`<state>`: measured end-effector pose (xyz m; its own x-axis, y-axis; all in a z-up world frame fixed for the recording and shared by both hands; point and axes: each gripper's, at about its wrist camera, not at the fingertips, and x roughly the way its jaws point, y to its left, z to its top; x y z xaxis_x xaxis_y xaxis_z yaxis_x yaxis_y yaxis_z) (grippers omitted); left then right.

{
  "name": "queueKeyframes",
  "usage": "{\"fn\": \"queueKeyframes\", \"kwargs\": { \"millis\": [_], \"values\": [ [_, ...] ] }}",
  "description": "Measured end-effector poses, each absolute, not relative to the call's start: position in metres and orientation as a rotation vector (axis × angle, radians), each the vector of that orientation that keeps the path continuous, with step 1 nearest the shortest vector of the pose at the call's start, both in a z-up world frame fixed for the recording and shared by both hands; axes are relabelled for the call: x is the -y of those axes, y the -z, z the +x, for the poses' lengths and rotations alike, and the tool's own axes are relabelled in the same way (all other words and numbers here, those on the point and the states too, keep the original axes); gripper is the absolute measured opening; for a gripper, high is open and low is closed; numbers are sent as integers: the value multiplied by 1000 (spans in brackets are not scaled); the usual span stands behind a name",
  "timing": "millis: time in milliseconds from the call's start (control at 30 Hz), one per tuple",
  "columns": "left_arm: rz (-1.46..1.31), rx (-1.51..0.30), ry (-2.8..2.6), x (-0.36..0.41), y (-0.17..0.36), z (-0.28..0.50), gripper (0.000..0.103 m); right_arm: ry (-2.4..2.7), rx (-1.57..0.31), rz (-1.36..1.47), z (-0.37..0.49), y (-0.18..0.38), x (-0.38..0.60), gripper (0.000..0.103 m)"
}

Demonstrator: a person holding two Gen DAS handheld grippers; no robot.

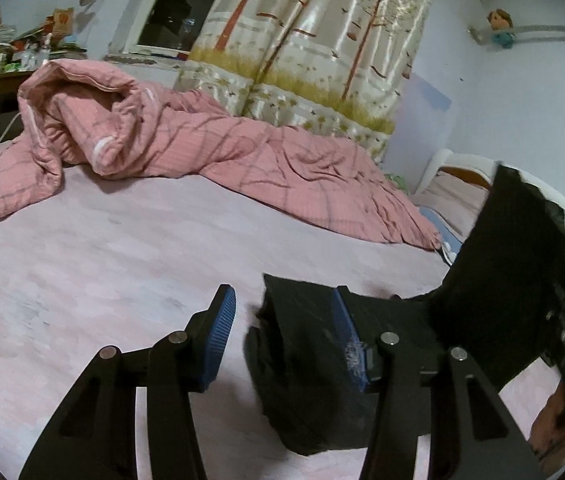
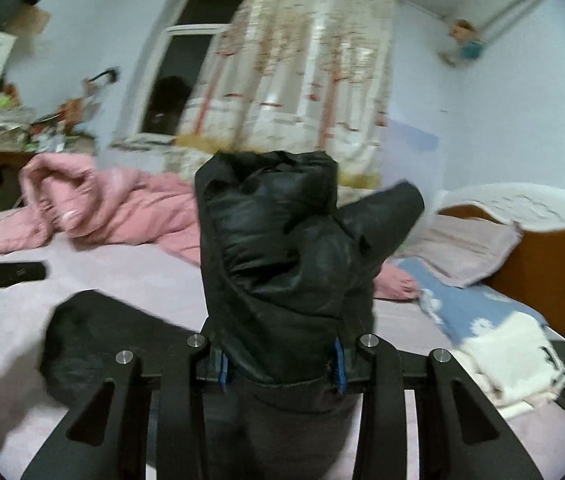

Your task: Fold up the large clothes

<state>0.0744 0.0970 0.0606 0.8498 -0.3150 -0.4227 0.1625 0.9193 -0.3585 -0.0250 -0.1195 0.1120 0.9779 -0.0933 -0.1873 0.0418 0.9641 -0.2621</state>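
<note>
A black padded jacket (image 1: 306,368) lies partly on the pink bed sheet (image 1: 102,264). One part of it rises up at the right of the left wrist view. My left gripper (image 1: 282,340) is open just above the sheet, with the jacket's edge between its blue pads (image 1: 220,344). My right gripper (image 2: 280,364) is shut on a thick bunch of the jacket (image 2: 278,256) and holds it up off the bed. More of the jacket lies on the sheet at the lower left of the right wrist view.
A crumpled pink quilt (image 1: 186,140) lies across the far side of the bed. A pillow (image 2: 466,248), a blue blanket (image 2: 462,304) and white clothes (image 2: 510,368) lie near the wooden headboard (image 2: 554,276). A curtained window (image 1: 306,44) and cluttered shelf (image 1: 6,52) stand behind.
</note>
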Motion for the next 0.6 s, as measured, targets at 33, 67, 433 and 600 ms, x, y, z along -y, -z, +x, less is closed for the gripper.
{"fn": "queueKeyframes", "kwargs": {
  "millis": [33,67,433,600],
  "values": [
    [-323,-492,249,-100,-62,75,49,47,-208,-284,-22,-108,103,38],
    [-326,-488,243,-103,-63,75,49,32,-212,-304,-20,-103,89,38],
    [-384,-464,245,-137,-74,75,74,-216,-350,-462,-19,-14,-1,84],
    [-371,-460,285,-129,-76,72,86,-246,-348,-375,-32,-15,10,85]
  ]
}}
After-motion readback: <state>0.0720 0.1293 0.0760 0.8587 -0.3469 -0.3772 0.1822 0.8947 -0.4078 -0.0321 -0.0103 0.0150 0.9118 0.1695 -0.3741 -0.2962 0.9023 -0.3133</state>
